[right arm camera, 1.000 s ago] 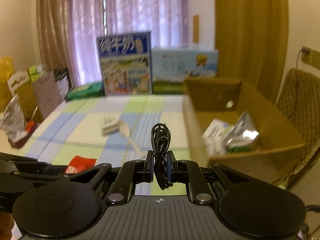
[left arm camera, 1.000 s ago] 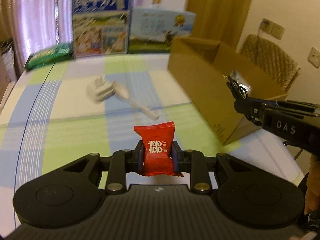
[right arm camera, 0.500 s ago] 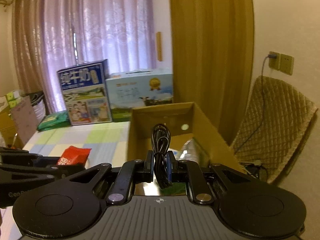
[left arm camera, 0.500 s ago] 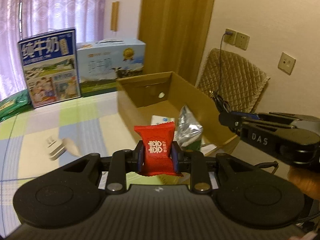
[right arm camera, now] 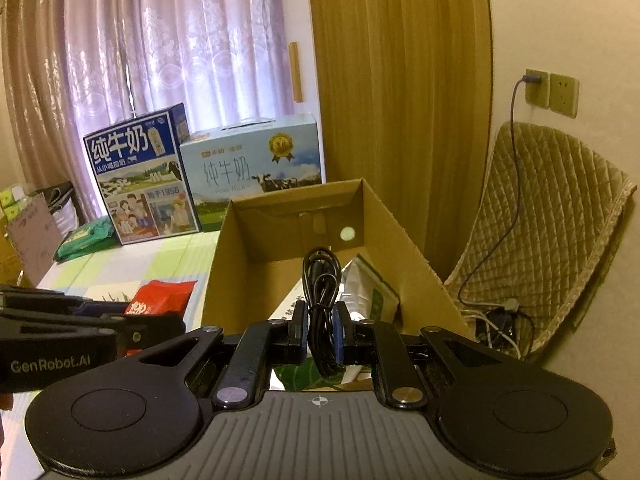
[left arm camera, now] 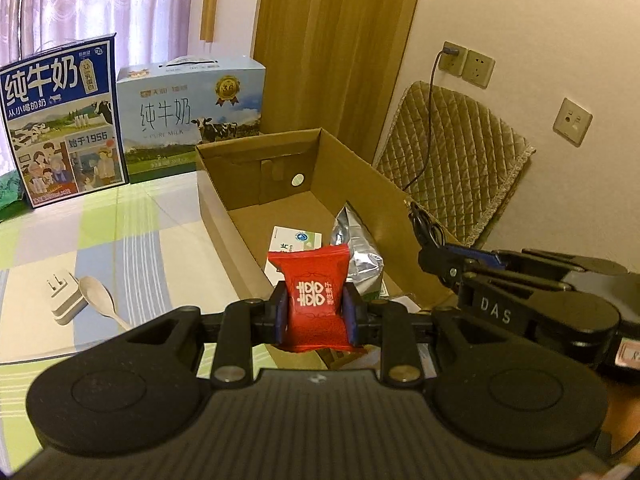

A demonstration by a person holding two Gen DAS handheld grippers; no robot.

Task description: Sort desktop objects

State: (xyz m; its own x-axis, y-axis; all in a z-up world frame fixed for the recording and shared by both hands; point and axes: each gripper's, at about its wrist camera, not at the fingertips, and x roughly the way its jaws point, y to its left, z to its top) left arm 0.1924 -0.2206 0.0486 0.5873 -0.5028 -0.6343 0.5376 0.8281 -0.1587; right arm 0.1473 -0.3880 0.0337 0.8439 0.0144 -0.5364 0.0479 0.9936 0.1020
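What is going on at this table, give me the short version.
A person is sorting table items into an open cardboard box. The left gripper is shut on a red candy packet, and the right gripper is shut on a coiled black cable; both are held at the box. A silver foil bag and a white carton already lie inside. A white charger plug and a spoon remain on the checked tablecloth.
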